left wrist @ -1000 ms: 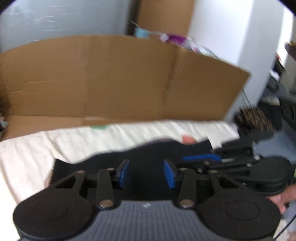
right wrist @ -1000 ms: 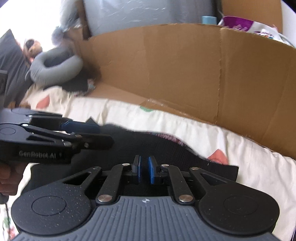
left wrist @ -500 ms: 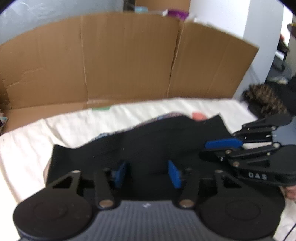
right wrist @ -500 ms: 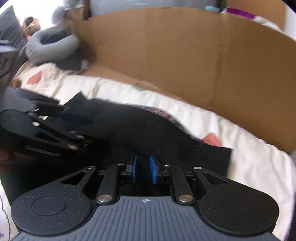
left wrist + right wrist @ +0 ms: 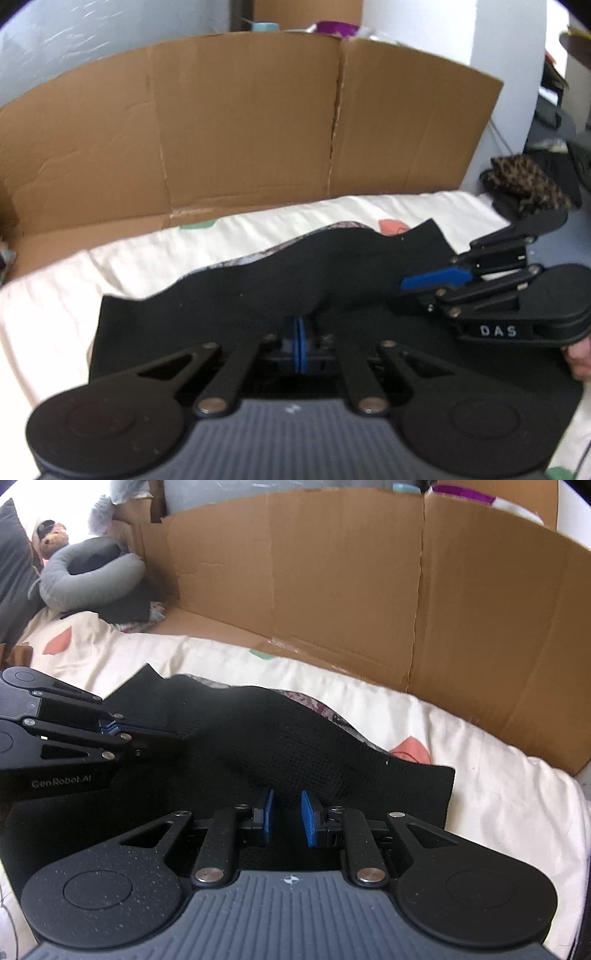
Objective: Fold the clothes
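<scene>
Fabric (image 5: 295, 280) of black knit lies on the cream sheet (image 5: 147, 254) before the cardboard (image 5: 240, 125), soft and limp, likely to sag unless held by its near edge. The left gripper (image 5: 300, 341) has just closed, pinching that edge. The right gripper (image 5: 288, 818) stands slightly apart over the cloth, its pads not visibly pressing.

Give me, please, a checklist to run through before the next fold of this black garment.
1. Left gripper shut on the black garment: ok; its jaws have just closed on a raised fold.
2. Right gripper gripping: not ok; its jaws have just been opening, and the pads stand apart, not pressing cloth.
3. Garment lying flat: not ok; it is bunched into a ridge.
4. Patterned cloth under the far edge kept out of the grip: cannot tell.
5. Sheet beyond the garment bare up to the cardboard: ok.
</scene>
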